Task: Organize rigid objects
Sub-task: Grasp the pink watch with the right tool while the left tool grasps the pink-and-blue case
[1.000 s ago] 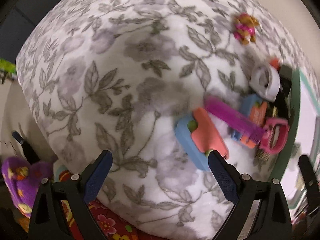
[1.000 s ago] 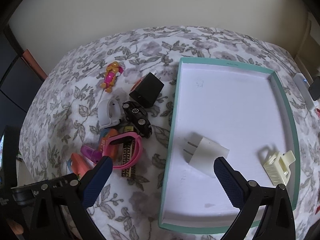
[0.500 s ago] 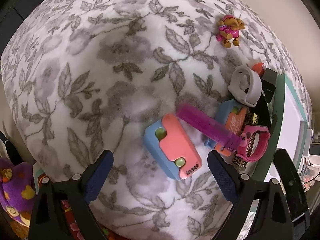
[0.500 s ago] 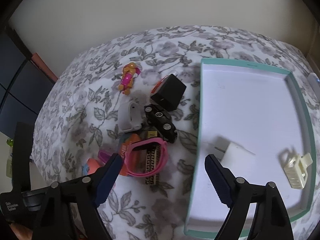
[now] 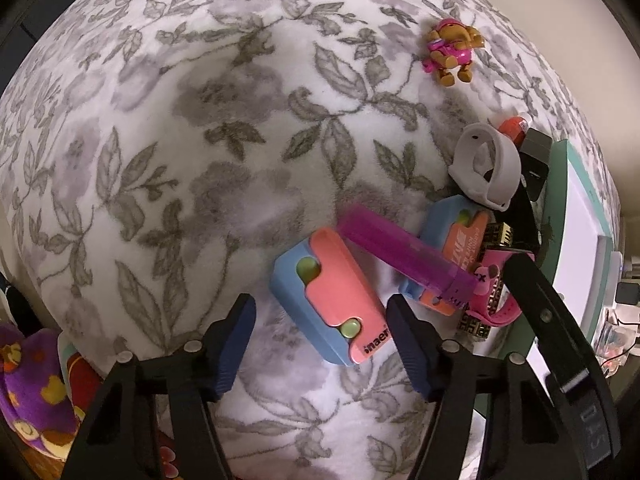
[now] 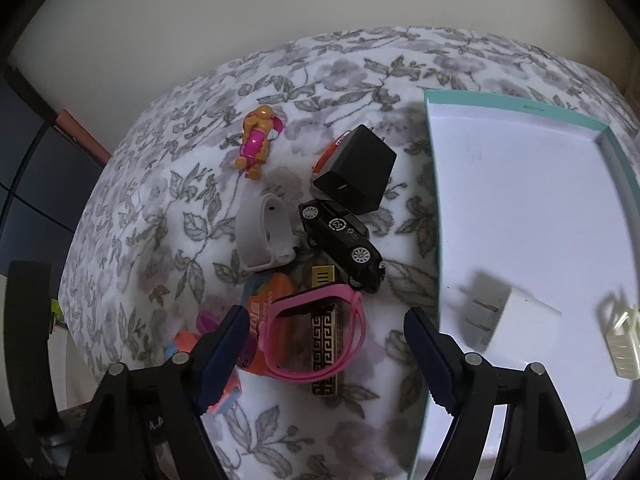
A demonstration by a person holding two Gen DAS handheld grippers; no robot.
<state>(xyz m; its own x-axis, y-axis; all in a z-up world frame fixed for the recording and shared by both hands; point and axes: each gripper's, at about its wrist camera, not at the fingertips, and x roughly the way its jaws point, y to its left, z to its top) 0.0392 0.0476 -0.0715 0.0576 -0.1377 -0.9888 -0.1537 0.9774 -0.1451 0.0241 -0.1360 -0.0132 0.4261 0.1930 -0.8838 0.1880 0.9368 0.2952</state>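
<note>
1. Left wrist view: the left gripper [image 5: 320, 320] is pointing down at a bed [image 5: 200, 140] in a floral cover, and its jaws have just been closing to a middling gap. A blue-and-coral case [image 5: 332, 300] is lying between the fingertips, though the pads are not pressing on it yet. Since a second ago the case has been sliding from right of centre into that gap, so a grasp looks near. Beside it a purple tube [image 5: 400, 254] is leaning across a second case [image 5: 452, 240], with a grey band [image 5: 486, 168] beyond and a toy pup [image 5: 450, 54] well apart.

2. Right wrist view: the right gripper [image 6: 324, 340] is hanging with its jaws fairly wide; they have just been narrowing, holding nothing. A pink watch [image 6: 316, 336] over a patterned bar [image 6: 326, 344] is now sitting between them, where a second ago the tray [image 6: 436, 240] edge was. A toy car [image 6: 340, 240] and black charger [image 6: 354, 176] are waiting just behind. In the tray a white plug [image 6: 508, 312] and cream clip [image 6: 624, 340] are already lying, so most of the sorting is still to do.
</note>
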